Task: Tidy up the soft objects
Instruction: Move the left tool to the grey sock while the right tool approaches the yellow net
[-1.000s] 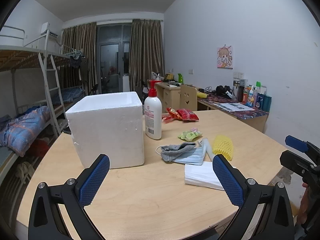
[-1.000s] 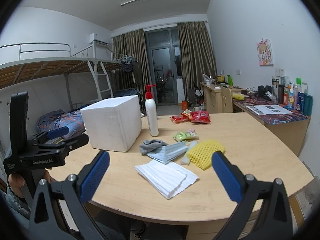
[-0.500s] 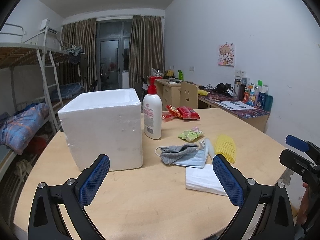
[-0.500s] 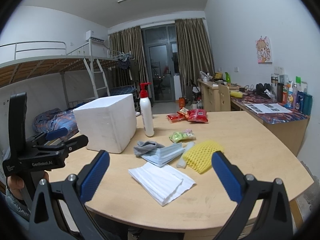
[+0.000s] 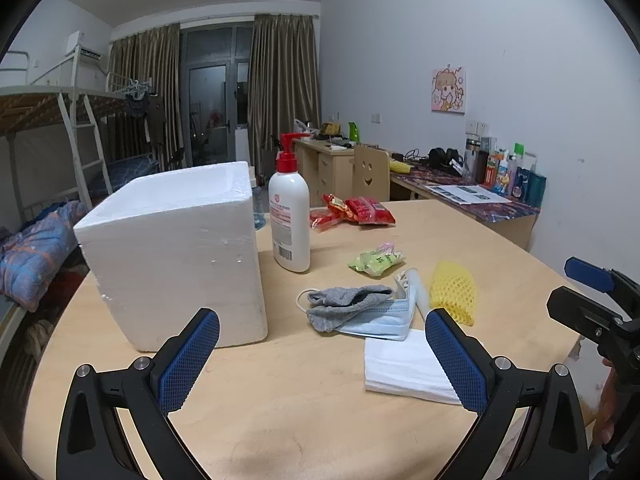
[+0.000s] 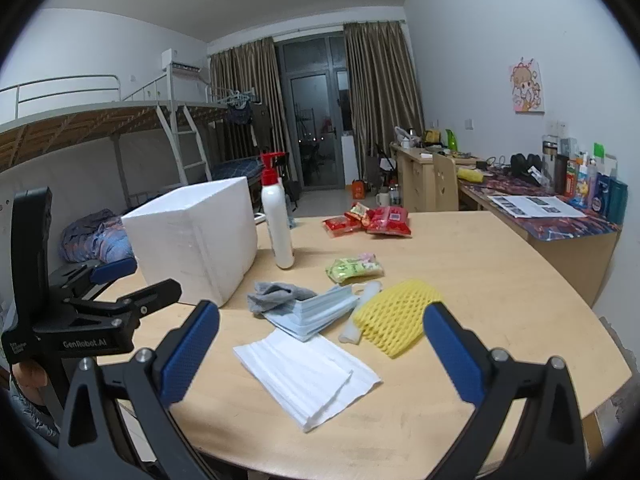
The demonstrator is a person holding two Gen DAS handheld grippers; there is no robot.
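Left gripper (image 5: 322, 354) and right gripper (image 6: 320, 350): jaws spread wide, empty, above the near edge of the round wooden table (image 6: 480, 264). Nearest lies a flat stack of white masks (image 6: 306, 372). Behind it, a crumpled grey sock (image 6: 278, 294) rests on blue masks (image 6: 320, 312), beside a yellow foam net (image 6: 394, 316). Farther left stands a white foam box (image 5: 176, 256).
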